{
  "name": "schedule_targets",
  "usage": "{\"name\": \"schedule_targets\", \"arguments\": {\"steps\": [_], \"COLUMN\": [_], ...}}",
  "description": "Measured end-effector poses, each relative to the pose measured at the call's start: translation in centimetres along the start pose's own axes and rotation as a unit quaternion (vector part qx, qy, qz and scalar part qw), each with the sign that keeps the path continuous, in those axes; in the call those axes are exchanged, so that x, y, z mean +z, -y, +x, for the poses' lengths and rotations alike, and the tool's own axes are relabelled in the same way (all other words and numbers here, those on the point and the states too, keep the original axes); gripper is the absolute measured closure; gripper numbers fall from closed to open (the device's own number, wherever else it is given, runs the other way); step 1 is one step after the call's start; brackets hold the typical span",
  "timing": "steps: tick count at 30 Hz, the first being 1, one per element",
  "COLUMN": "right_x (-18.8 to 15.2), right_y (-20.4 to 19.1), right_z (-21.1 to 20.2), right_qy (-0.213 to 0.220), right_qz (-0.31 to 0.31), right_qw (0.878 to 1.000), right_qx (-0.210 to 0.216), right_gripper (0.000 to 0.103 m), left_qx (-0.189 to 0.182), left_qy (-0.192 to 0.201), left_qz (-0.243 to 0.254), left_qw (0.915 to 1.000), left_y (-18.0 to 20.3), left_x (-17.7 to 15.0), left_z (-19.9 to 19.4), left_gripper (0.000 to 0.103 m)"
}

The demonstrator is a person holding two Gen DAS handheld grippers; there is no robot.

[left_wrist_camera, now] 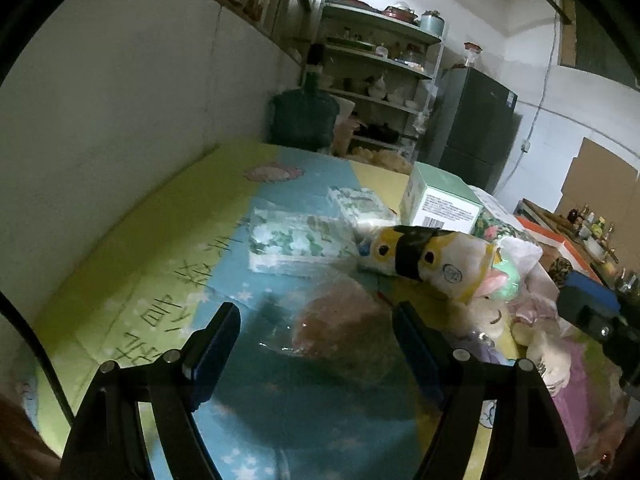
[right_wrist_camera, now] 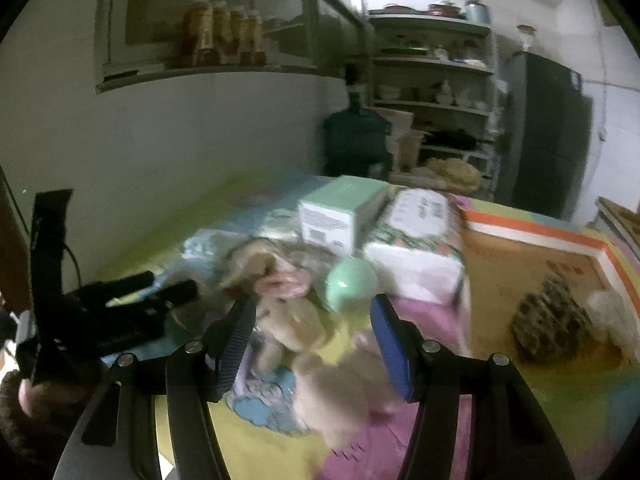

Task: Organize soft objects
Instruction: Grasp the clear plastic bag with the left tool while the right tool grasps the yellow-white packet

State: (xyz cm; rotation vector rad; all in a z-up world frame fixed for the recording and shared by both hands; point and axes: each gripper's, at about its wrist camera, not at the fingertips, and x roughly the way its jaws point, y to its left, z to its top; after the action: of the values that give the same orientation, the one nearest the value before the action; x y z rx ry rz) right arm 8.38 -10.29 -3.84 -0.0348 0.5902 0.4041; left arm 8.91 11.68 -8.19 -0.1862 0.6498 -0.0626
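Observation:
My left gripper (left_wrist_camera: 316, 320) is open above a brown soft thing in clear plastic (left_wrist_camera: 336, 328) that lies between its fingers. Beyond it lie two floral tissue packs (left_wrist_camera: 296, 244), a yellow-white plush in a bag (left_wrist_camera: 424, 256) and a cream plush with a green hat (left_wrist_camera: 500, 304). My right gripper (right_wrist_camera: 314, 312) is open over the cream plush (right_wrist_camera: 292, 320), whose green hat (right_wrist_camera: 350, 284) shows between the fingers; the view is blurred. An orange-rimmed cardboard box (right_wrist_camera: 532, 240) at the right holds a dark mottled soft thing (right_wrist_camera: 552, 320). The left gripper (right_wrist_camera: 132, 300) also shows at the left of the right wrist view.
A mint-green carton (left_wrist_camera: 440, 196) and a white floral tissue pack (right_wrist_camera: 416, 240) stand at the back of the colourful mat (left_wrist_camera: 140, 240). A wall runs along the left. A water jug (left_wrist_camera: 304, 116), shelves (left_wrist_camera: 384, 64) and a dark fridge (left_wrist_camera: 476, 128) stand behind.

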Motion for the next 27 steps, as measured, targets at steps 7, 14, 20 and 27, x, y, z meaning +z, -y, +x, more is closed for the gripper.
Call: {"name": "schedule_targets", "arguments": {"steps": [7,14,20,27], "right_x": [2.4,4.4,4.1,3.7], "right_y": [-1.5,-2.8,-3.7,-3.8], "right_z": [3.4,7.4,10.0,9.3], "right_qy": [-0.025,-0.062,-0.117,-0.114], "right_qz": [-0.031,-0.049,-0.074,-0.082], "right_qw": [0.999,0.995,0.989,0.989], "right_qx": [0.032,0.054,0.047,0.040], "right_gripper": [0.041,0.041,0.047,0.063], "left_qx": [-0.040,-0.050,-0.041,-0.044], "left_qy": [-0.003,0.005,0.012,0.022], "left_qz": [-0.004,0.009,0.014,0.009], "left_qw": [0.9992,0.9987,0.9990,0.9987], "left_y": [0.3,0.6,0.5,0.1], "left_x": [0.2,-0.2,-0.3,-0.3], "left_z": [0.6,0.4,-0.3,-1.2], "left_gripper": [0.047,0.054,0.055,0.055]}}
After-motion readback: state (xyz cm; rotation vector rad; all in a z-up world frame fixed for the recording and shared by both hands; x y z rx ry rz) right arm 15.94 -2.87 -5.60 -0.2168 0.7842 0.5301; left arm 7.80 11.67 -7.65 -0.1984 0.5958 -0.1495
